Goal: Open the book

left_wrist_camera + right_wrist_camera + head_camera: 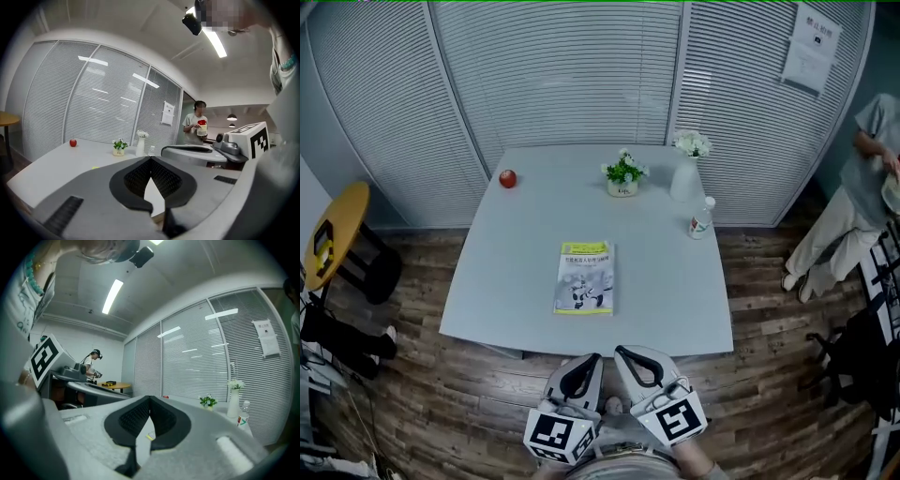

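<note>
The book point(585, 277), closed with a yellow-and-white cover, lies flat on the white table point(675, 300), a little toward the near edge. A sliver of its yellow edge shows in the left gripper view point(95, 167). Both grippers hang side by side in front of the table's near edge, short of the book and apart from it. My left gripper point(594, 357) point(150, 158) is shut with nothing held. My right gripper point(621, 351) point(150, 397) is beside it, tips together and empty.
A red apple point(507, 178) sits at the table's far left. At the back stand a small potted plant point(623, 174) and a white vase point(684, 178), with a bottle point(701, 218) at the right. A yellow round table point(336, 234) stands left; a person point(853, 216) stands at the right.
</note>
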`<state>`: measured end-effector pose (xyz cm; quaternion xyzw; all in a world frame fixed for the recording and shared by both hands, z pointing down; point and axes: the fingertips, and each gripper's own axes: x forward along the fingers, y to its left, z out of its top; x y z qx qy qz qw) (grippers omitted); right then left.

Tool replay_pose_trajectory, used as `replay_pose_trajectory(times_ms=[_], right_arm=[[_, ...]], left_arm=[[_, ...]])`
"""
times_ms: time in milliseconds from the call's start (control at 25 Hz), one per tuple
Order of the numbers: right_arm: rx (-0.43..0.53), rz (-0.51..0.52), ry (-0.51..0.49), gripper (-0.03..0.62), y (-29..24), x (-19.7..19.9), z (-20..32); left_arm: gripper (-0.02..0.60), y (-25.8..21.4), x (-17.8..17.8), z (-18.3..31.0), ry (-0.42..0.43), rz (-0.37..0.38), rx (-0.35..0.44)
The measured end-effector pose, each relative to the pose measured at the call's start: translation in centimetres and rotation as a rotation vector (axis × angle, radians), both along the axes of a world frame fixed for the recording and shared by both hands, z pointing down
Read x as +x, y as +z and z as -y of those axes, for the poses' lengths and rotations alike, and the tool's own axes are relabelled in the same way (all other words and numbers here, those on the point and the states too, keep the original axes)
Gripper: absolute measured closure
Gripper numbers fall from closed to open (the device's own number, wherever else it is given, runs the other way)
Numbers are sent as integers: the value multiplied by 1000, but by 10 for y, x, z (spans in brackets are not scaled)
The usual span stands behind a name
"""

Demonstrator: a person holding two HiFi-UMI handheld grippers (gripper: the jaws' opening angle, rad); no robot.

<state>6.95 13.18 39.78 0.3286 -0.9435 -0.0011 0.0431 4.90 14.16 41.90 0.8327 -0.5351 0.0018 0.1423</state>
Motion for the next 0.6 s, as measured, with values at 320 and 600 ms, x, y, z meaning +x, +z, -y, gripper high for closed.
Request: replay_pose_trajectory(times_ms=[320, 600], right_arm=[[12, -21, 70, 592, 0, -8, 32], [25, -42, 137, 592, -1, -25, 75]], left_arm=[[583, -6, -5, 34, 82, -6, 27], [583, -9, -24, 79, 145, -32, 43]])
